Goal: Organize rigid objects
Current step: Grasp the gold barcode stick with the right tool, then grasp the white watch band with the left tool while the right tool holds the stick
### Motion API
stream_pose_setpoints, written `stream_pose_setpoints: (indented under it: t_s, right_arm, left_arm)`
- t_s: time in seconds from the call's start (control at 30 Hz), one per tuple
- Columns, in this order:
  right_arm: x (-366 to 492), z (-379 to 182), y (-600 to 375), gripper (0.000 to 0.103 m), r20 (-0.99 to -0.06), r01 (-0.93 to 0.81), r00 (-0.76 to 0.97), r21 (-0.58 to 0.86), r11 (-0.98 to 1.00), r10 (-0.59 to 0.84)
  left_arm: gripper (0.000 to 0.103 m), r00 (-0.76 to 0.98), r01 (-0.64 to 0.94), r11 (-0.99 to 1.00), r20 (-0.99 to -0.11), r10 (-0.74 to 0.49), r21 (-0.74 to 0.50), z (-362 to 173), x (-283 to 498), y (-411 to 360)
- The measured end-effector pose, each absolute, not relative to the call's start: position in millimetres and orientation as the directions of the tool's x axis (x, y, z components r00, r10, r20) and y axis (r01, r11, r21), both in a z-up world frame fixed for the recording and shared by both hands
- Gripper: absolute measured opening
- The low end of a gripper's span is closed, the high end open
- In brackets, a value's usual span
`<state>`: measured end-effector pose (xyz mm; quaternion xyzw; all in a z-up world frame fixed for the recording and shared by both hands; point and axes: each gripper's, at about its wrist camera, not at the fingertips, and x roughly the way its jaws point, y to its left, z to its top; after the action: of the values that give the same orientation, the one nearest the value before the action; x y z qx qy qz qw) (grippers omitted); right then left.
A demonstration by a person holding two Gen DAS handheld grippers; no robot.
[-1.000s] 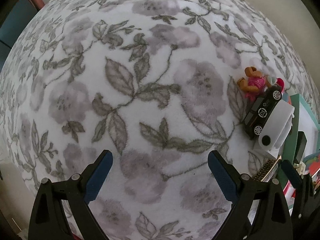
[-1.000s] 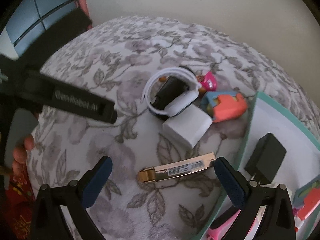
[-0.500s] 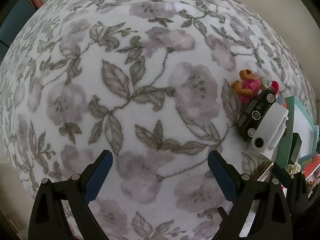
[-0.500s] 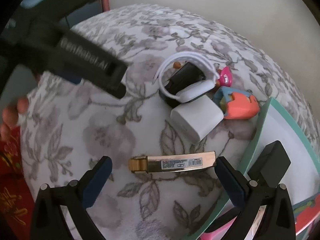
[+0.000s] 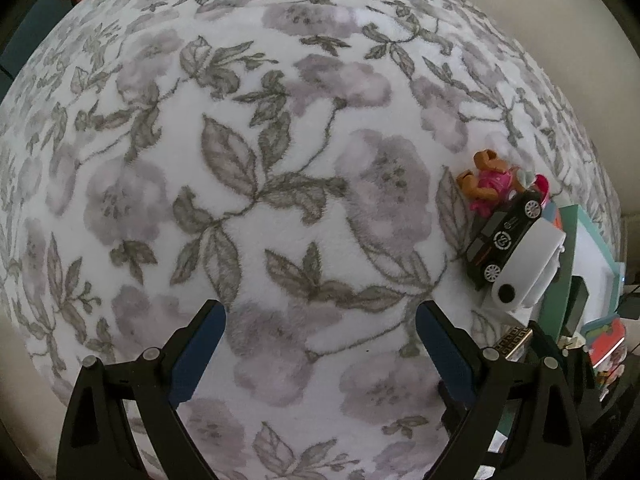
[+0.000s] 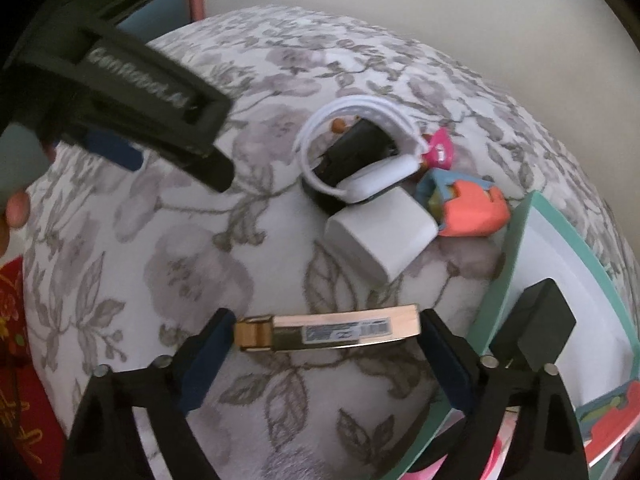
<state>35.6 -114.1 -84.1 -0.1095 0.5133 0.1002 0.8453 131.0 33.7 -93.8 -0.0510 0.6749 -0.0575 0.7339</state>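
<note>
Right hand-held gripper (image 6: 326, 330) had just been closing, jaws bracketing the gold bar-shaped case (image 6: 328, 330) lengthwise on the floral bedspread (image 6: 200, 264). Beyond: white charger block (image 6: 378, 236), white cable loop (image 6: 352, 140), toy car (image 5: 502, 236). Teal tray (image 6: 496, 292) right. Left hand-held gripper (image 5: 320, 328) open, empty.
</note>
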Motion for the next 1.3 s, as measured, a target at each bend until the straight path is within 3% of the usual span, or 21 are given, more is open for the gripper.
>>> stream_pose_setpoints:
  t_s: [0.5, 1.3]
  right_arm:
    - [42.1, -80.7, -124.5, 0.084, -0.888, -0.159, 0.455, -0.007, 0.987, 0.067]
    - [21.9, -48.1, -140.3, 0.084, -0.851, -0.037, 0.519, 0.062, 0.997, 0.072]
  left_arm:
    - [0.096, 0.118, 0.014, 0.943, -0.936, -0.332, -0.332, -72.9, 138.6, 25.5]
    - [0.092, 0.167, 0.167, 0.918, -0.908, -0.385, -0.359, -42.0, 133.1, -15.9]
